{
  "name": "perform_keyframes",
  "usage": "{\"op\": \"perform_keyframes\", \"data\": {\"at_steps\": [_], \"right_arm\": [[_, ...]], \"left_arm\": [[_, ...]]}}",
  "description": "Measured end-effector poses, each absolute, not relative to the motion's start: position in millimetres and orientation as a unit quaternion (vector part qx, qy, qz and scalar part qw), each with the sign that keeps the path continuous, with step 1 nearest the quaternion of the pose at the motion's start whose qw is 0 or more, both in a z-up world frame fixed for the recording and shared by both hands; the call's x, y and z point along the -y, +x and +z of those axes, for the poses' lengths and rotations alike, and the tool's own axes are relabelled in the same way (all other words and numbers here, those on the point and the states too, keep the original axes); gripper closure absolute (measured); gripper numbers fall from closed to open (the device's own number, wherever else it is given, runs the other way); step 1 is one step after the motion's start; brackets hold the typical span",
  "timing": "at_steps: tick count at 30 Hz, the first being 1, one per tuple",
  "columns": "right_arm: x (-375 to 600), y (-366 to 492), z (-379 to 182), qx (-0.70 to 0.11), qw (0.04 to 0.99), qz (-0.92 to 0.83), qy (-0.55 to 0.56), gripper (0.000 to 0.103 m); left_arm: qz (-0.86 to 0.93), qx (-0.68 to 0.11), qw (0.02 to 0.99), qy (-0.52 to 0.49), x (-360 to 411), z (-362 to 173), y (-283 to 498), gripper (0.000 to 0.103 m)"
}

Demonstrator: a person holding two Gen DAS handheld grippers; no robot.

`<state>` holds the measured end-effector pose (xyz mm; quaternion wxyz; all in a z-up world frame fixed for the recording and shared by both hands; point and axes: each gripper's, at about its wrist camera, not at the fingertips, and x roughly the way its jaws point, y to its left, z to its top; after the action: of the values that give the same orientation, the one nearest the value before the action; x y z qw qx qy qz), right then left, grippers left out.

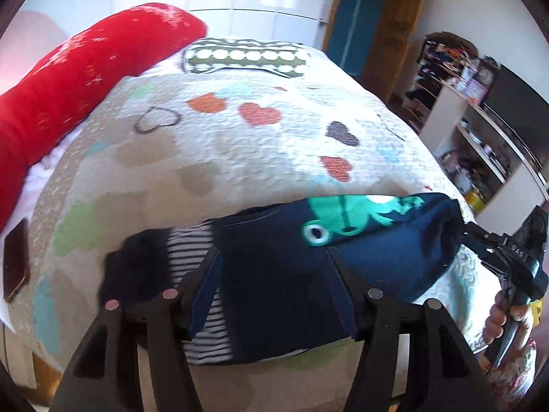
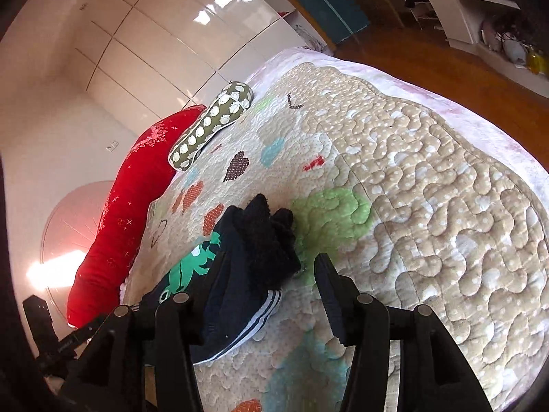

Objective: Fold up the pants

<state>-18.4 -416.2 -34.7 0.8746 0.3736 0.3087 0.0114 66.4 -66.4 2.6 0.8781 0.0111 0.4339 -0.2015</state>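
Your left gripper covers the lower part of the pants. The shelf items are blurred, perhaps bottles.

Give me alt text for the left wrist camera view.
Small navy pants with a green frog print lie on a heart-patterned quilt, between the left gripper's open jaws. The right gripper reaches the pants' right end; a red pillow lies behind.

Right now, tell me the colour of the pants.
Navy pants with a green frog print; left wrist view.
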Motion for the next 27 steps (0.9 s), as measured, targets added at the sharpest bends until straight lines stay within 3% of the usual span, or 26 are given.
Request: {"op": "perform_keyframes", "data": {"at_steps": [10,18,19,20,21,22,23,27], "right_arm": [[379.1,-3.6,-46.0,-0.330,0.883,0.036,0.331,0.046],[373.0,6.3,-51.2,-0.322,0.887,0.045,0.329,0.048],[371.4,7.9,-52.1,-0.321,0.888,0.045,0.326,0.059],[370.6,9.8,-52.4,-0.324,0.888,0.047,0.322,0.079],[368.1,13.7,-54.2,-0.330,0.887,0.047,0.320,0.085],[365.2,16.3,-54.2,-0.330,0.887,0.046,0.321,0.087],[364.8,15.9,-51.3,-0.325,0.888,0.048,0.322,0.089],[344.6,19.8,-25.2,-0.307,0.901,0.065,0.299,0.089]], "left_arm": [[-0.371,-0.482,0.790,0.075,265.3,-19.8,121.3,0.043],[-0.427,-0.540,0.717,0.113,344.8,-62.0,151.9,0.036],[-0.436,-0.554,0.700,0.111,348.2,-67.7,151.3,0.045],[-0.434,-0.560,0.697,0.112,349.0,-71.0,149.4,0.054],[-0.426,-0.556,0.704,0.118,347.4,-71.1,148.0,0.068],[-0.430,-0.554,0.705,0.108,343.1,-68.9,148.4,0.080],[-0.437,-0.554,0.703,0.088,335.4,-64.2,149.7,0.085],[-0.439,-0.522,0.731,0.020,283.8,-30.2,146.2,0.086]]}}
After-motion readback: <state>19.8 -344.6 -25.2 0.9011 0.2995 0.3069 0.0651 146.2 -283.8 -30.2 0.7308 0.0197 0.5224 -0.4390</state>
